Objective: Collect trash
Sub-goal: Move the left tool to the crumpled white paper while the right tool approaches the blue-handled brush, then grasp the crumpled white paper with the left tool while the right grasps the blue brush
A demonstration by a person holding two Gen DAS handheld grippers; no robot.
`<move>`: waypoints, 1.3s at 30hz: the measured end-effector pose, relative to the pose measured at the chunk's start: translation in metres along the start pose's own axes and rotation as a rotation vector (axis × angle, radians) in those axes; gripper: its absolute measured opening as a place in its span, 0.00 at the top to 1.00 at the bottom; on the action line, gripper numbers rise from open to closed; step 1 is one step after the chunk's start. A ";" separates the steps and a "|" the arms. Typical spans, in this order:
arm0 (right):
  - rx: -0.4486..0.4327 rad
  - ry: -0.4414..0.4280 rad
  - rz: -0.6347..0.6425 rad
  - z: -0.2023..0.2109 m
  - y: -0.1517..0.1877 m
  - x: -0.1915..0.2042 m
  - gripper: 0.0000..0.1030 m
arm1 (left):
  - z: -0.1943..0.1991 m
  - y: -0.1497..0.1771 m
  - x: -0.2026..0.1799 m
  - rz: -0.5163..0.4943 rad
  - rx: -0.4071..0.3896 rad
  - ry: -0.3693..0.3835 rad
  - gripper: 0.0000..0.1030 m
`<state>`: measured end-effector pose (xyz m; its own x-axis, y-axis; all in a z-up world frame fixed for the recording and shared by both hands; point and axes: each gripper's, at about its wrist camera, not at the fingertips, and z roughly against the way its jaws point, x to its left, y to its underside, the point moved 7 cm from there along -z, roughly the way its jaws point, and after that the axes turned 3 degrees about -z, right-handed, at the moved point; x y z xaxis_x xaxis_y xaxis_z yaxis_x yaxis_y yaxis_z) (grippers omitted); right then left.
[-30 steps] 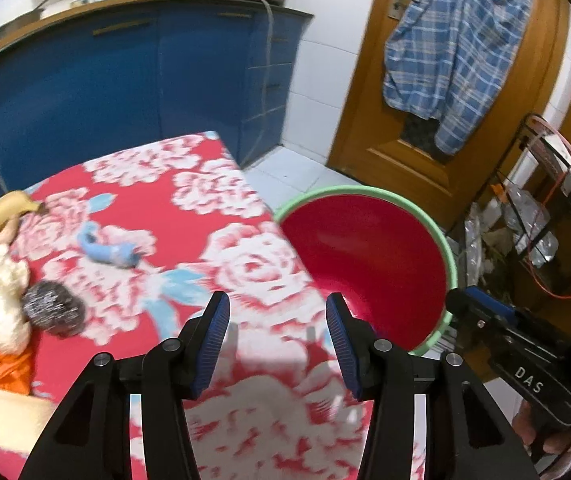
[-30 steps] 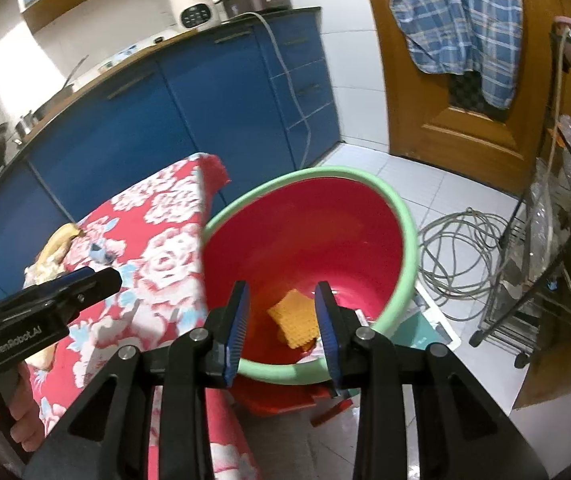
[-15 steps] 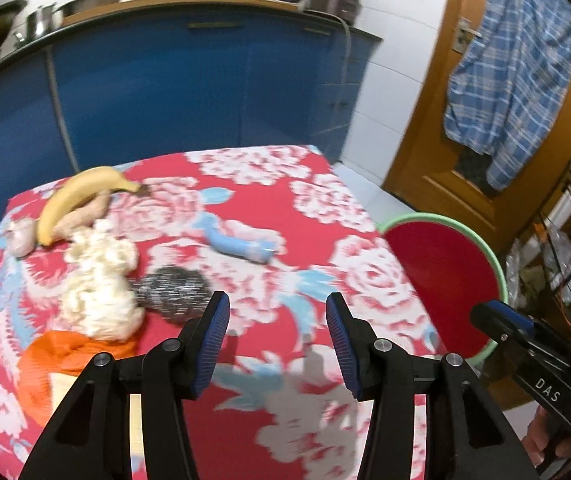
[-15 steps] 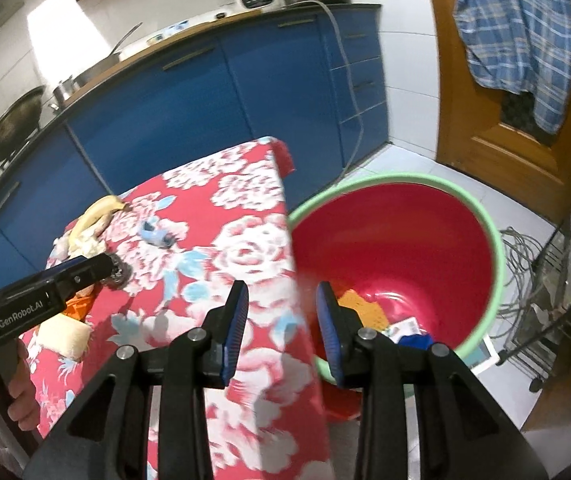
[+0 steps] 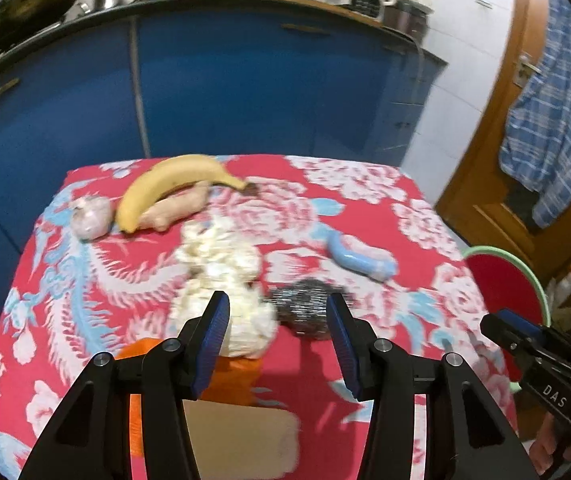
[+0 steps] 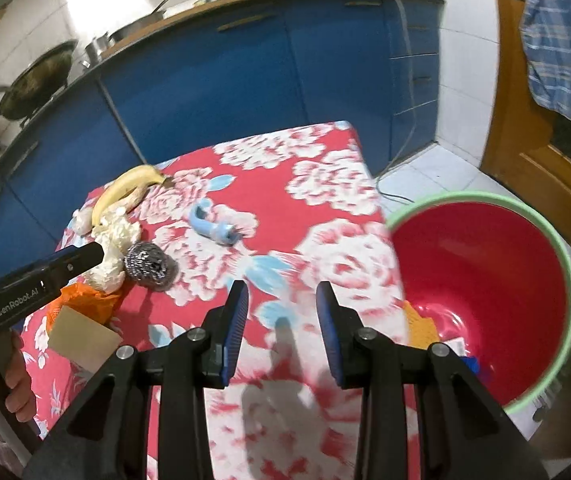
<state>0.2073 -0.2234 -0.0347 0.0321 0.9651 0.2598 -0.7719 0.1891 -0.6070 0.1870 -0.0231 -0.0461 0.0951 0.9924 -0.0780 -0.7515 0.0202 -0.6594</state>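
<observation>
Beside red plastic bucket with green rim (image 6: 485, 276), both grippers swung back from over bucket to floral red tabletop (image 5: 365, 216); next pickup likely.
Left gripper (image 5: 277, 344): fingers spread, empty, just before crumpled white tissue wad (image 5: 221, 280).
Right gripper (image 6: 281, 320): fingers apart, empty, over bare cloth.
Beyond wad: steel wool scourer (image 5: 305, 308), blue tube-shaped wrapper (image 5: 361, 258).
Bucket already holds scraps.

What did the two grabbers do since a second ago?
Both swung away from the red bucket toward the flowery table. The left gripper now faces the white crumpled wad and steel scrubber; the right gripper hangs over bare cloth. Neither grabbed anything. The table's things and the jaw gaps stayed as they were.
</observation>
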 end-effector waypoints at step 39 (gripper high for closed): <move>0.118 0.003 0.351 -0.120 -0.026 0.076 0.73 | -0.062 0.006 0.039 0.150 0.106 0.043 0.57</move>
<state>0.3060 -0.1329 -0.0893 -0.2456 0.9681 0.0491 -0.8044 -0.1753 -0.5676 0.2269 0.0082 -0.0996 0.0029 0.9793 -0.2025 -0.8237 -0.1125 -0.5558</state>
